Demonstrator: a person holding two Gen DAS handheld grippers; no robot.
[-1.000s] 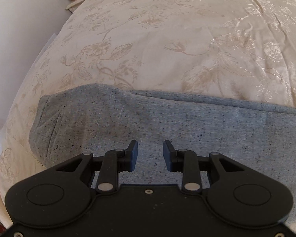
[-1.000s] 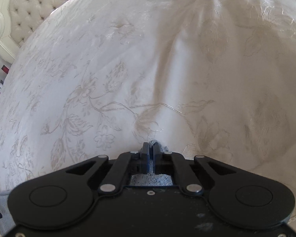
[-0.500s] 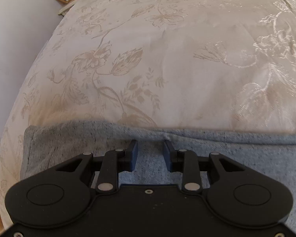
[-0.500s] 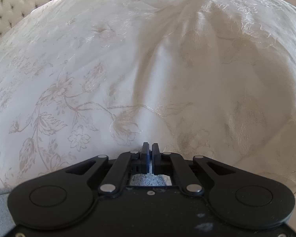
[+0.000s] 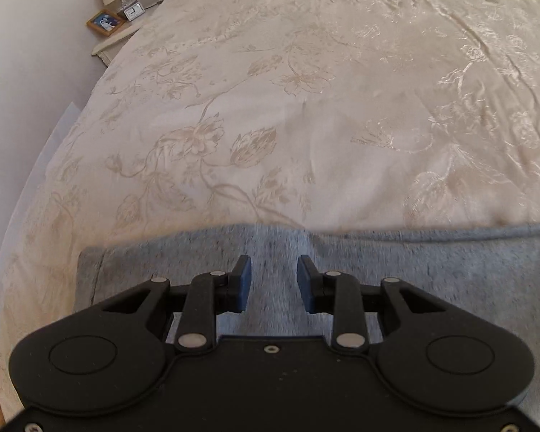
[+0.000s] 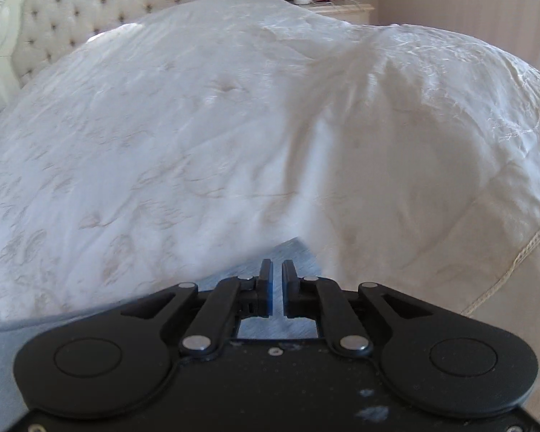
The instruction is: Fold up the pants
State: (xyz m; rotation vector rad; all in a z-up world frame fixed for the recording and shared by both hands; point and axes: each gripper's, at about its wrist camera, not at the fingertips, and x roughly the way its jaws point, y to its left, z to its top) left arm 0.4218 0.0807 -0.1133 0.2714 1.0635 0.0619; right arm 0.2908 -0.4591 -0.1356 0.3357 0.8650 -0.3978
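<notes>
The grey marled pants lie flat across the near part of the bed, with one end at the left. My left gripper hovers over them, open, with nothing between its fingers. In the right wrist view a strip of the pants shows just beyond my right gripper. Its jaws are opening, a narrow gap stands between the pads, and they press on nothing. The grey cloth lies below them. Most of the pants are hidden under both gripper bodies.
A cream floral bedspread covers the bed and bulges in a soft ridge. A nightstand with a lamp, clock and picture frame stands far left. A tufted headboard and a second nightstand are behind.
My right gripper was shut on a bit of grey cloth. Now its pads have parted and it has risen, with the headboard coming into view. My left gripper shifted over the pants, staying open.
</notes>
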